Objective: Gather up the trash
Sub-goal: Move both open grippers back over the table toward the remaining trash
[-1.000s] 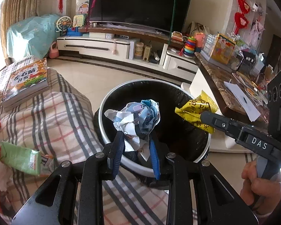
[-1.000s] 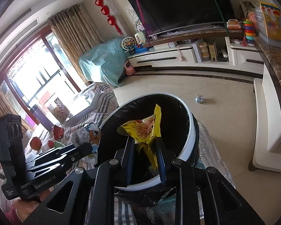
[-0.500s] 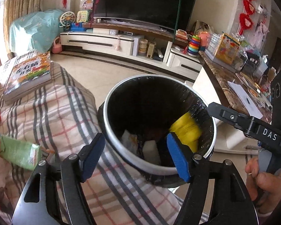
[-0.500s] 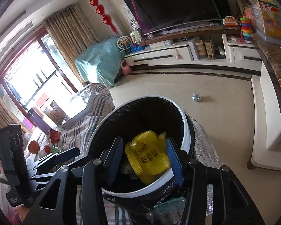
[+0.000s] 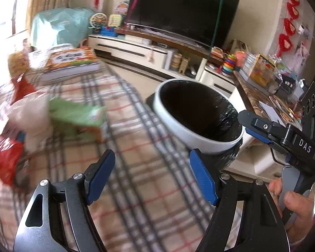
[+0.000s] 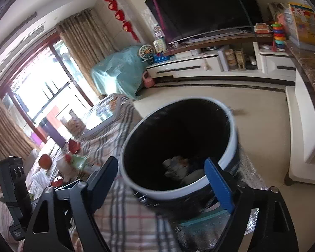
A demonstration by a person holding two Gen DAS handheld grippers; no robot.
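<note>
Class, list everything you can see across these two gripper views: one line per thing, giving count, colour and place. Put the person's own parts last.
bin: one, white rim, black liner, beside the checked cloth
crumpled paper: some, pale, at the bottom of the bin
checked cloth: one, beige with grey and red lines, under the left gripper
green packet: one, on the cloth, blurred
red wrapper: one, at the cloth's left edge
book: one, orange cover, far end of the cloth
television: one, black, on the far cabinet
left gripper: one, blue pads, open, nothing between them
right gripper: one, open, empty, at the bin's near rim
hand: one, holding the right gripper's handle
</note>
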